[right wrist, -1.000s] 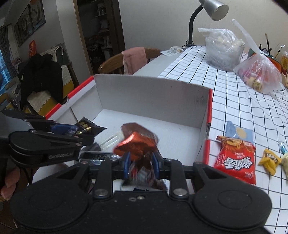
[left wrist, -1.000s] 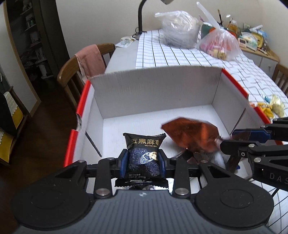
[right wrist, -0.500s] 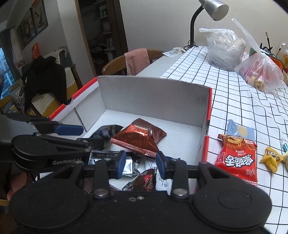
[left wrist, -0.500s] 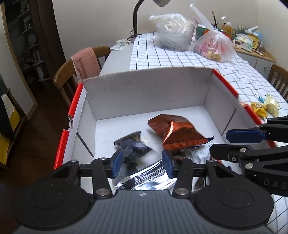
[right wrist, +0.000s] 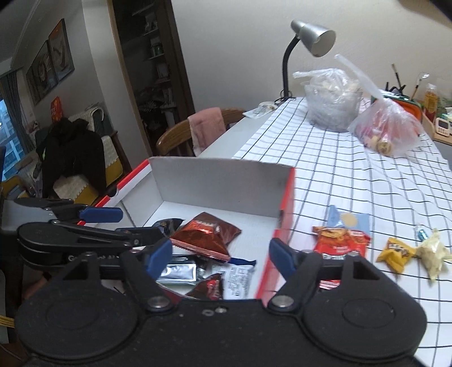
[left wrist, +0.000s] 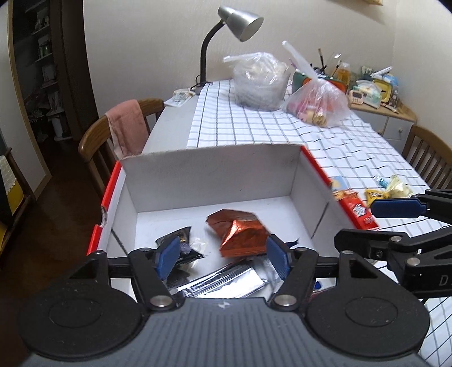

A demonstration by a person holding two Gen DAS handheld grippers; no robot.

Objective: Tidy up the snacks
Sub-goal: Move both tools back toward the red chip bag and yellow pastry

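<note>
A white cardboard box with red edges (left wrist: pixel 214 175) (right wrist: pixel 220 180) sits on the table. Inside lie a copper-red snack bag (left wrist: pixel 240 234) (right wrist: pixel 209 234), a black sesame packet (left wrist: pixel 180 245) (right wrist: pixel 166 224) and silver packets (left wrist: pixel 226 282) (right wrist: pixel 180 271). My left gripper (left wrist: pixel 223 254) is open and empty above the box's near side. My right gripper (right wrist: pixel 220 254) is open and empty over the box's right wall. Outside the box lie a red chip bag (right wrist: pixel 341 240) (left wrist: pixel 353 203), a light blue packet (right wrist: pixel 347 220), a yellow packet (right wrist: pixel 395 254) and a pale packet (right wrist: pixel 432 251).
Two filled plastic bags (left wrist: pixel 260 82) (left wrist: pixel 319 104) and a desk lamp (left wrist: pixel 237 25) stand at the far end of the checked tablecloth (right wrist: pixel 339 169). A chair with a pink towel (left wrist: pixel 124 127) stands left of the table. A sideboard with clutter (left wrist: pixel 375 93) is far right.
Both grippers let go of their packets, the black one and the copper-red one, which now lie in the box. Both jaws opened wide and both grippers pulled back and up.
</note>
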